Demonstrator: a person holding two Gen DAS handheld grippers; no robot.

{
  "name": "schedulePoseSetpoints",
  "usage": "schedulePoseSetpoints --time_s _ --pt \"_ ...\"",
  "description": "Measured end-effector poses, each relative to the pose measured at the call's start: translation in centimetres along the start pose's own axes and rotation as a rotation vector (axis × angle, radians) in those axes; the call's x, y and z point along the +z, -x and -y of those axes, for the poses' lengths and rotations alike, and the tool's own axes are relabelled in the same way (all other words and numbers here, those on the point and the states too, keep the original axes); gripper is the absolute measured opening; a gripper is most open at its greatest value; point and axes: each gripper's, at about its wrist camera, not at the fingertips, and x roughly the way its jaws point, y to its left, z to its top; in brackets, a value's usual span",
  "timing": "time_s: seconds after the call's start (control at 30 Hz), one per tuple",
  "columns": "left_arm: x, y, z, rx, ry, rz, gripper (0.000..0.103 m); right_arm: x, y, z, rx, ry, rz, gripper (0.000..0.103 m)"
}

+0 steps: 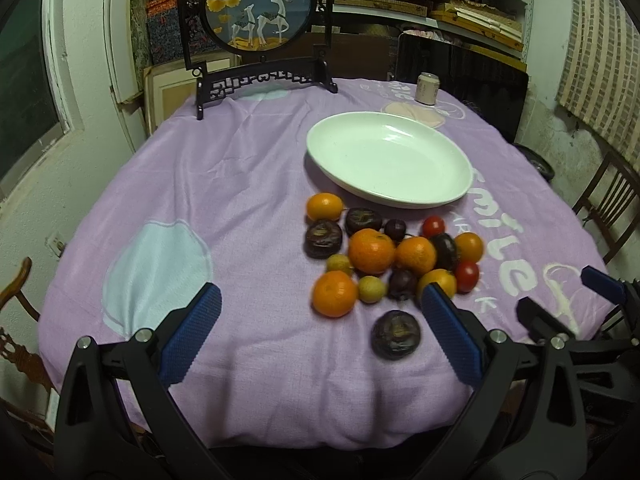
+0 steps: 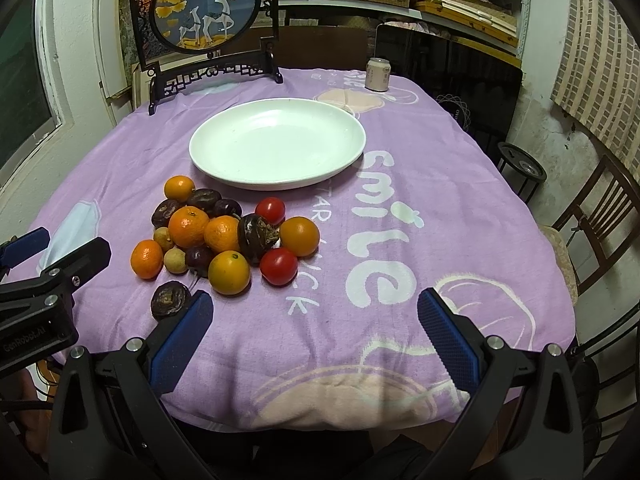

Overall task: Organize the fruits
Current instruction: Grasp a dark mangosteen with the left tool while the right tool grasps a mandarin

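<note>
Here the fruits (image 2: 224, 236) lie in a loose heap on the worktop (image 2: 400, 240), just near of the white plate (image 2: 277, 142), which holds nothing. The heap mixes oranges, dark purple fruits, two red tomatoes (image 2: 279, 266) and two small yellowish ones. One dark fruit (image 1: 396, 335) sits alone at the near edge of the heap, apart from the rest.

The left tongs (image 1: 320, 332) hang above the near part of the worktop, spread wide and holding nothing; the lone dark fruit lies between their blue pads, closer to the right one. The right tongs (image 2: 314, 340) are likewise spread wide and bare, to the right of the heap over the printed lettering.

At the far edge stand a can (image 2: 378, 75) and a framed round picture (image 2: 206, 8) on a dark stand.
</note>
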Motion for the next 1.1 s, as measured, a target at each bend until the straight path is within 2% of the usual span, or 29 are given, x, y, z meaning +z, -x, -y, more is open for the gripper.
schedulePoseSetpoints --time_s 0.13,0.17,0.2,0.27,0.37,0.53,0.67,0.77,0.87,0.93,1.1 --pt "-0.7 -0.6 -1.8 0.035 0.008 -0.014 0.101 -1.4 -0.7 -0.1 0.122 0.031 0.011 0.1" --pt "-0.8 -0.8 -2.3 0.047 0.011 -0.02 0.101 -1.6 -0.8 0.0 0.14 0.034 0.01 0.09" --pt "-1.1 -1.1 -2.9 0.061 0.019 -0.033 0.101 -1.9 -1.1 -0.2 0.168 0.038 -0.006 0.072" --pt "-1.8 -1.6 -4.0 0.069 0.041 -0.059 0.101 -2.0 -1.8 -0.7 0.243 0.042 -0.051 0.056" --pt "-2.3 -2.0 -5.0 0.078 0.058 -0.083 0.101 -1.6 -2.7 -1.9 0.305 0.061 -0.066 0.054" --pt "-2.8 -2.2 -5.7 0.064 0.068 -0.099 0.101 -0.4 -4.9 -3.5 0.303 0.086 -0.102 0.052" --pt "-2.7 -2.8 -5.7 0.052 0.062 -0.105 0.101 0.2 -7.3 -4.2 0.26 0.094 -0.126 0.039" --pt "-2.7 -3.3 -5.6 0.049 0.057 -0.122 0.101 0.2 -8.0 -3.3 0.29 0.057 -0.113 0.036" --pt "-2.7 -3.6 -5.1 0.019 0.054 -0.135 0.101 0.2 -7.3 -2.3 0.306 0.032 -0.103 0.036" --pt "-2.6 -3.6 -4.2 -0.032 0.034 -0.145 0.101 0.1 -6.1 -1.5 0.299 0.028 -0.084 0.036" --pt "-2.8 -4.4 -1.2 -0.078 -0.028 -0.176 0.101 -1.1 -4.0 0.9 0.213 0.032 -0.051 0.036"
